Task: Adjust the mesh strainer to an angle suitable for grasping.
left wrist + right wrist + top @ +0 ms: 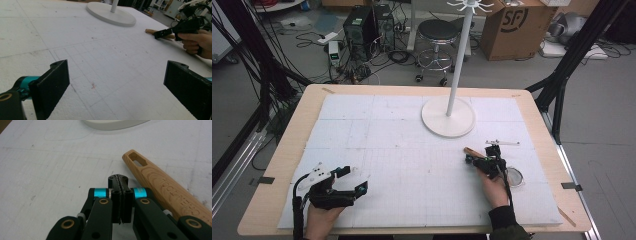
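Lying on gridded white foam, engraved wooden handle [162, 185] beside pressed-together right tongs [119, 185], left tongs [117, 87] spread wide.

Grained wooden handle [162, 185] on rough white foam mat [50, 170].

The pale wooden handle with a slotted end [160, 183] runs out under the right tool's [119, 185] linkage — its far end is hidden. The white round-based stand [460, 50] is cut off at the top edge.
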Tool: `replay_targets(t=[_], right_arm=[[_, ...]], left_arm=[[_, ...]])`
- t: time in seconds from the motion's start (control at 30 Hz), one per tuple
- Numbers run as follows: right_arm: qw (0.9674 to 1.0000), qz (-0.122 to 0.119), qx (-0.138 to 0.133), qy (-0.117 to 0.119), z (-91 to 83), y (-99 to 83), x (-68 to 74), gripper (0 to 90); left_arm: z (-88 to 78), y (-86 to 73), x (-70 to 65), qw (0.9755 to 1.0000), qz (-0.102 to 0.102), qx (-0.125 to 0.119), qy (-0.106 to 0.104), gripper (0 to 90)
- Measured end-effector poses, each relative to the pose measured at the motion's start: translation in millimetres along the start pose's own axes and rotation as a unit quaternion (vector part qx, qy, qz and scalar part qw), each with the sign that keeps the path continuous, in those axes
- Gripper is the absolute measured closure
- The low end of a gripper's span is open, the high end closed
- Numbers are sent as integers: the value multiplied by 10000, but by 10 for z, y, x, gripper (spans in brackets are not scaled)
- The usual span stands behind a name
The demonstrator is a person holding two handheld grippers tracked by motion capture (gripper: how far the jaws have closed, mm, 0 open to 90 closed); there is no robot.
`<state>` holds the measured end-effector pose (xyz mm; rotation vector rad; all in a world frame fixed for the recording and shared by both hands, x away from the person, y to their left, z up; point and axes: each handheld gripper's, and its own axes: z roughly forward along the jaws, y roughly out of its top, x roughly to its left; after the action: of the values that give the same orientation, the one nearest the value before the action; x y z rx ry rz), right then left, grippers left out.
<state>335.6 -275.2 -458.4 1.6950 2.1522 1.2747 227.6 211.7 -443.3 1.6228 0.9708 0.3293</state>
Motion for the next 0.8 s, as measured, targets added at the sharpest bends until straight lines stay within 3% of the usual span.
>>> replay_targets(t=[0.03,0.07,0.1,0.2,0.33,0.37,0.6,0.8], right_arm=[[9999,-111,-8,34,-9,-7,18,810],[9995,-170,-35,249,-29,-13,20,807],[9983,-308,-228,444,-75,-28,33,798],[9921,-324,-503,1105,-215,-9,78,701],[9911,-330,-567,1158,-270,-4,76,626],[9918,-322,-525,1121,-260,-16,50,557],[9928,-279,-431,1081,-285,-51,21,423],[9931,-171,-546,1026,-362,-62,-27,310]], left_arm=[[-1,1,2,10000,7,5,-2,71],[-2,4,1,10000,-23,-19,-5,71],[-2,4,1,10000,-23,-19,-5,71],[-1,5,5,10000,-27,-11,-35,71],[6,9,5,10000,-20,-4,-54,71],[5,10,-1,10000,-22,-15,-49,71],[11,14,-4,10000,-7,-5,-73,71],[5,23,-4,10000,3,-41,-81,71]])
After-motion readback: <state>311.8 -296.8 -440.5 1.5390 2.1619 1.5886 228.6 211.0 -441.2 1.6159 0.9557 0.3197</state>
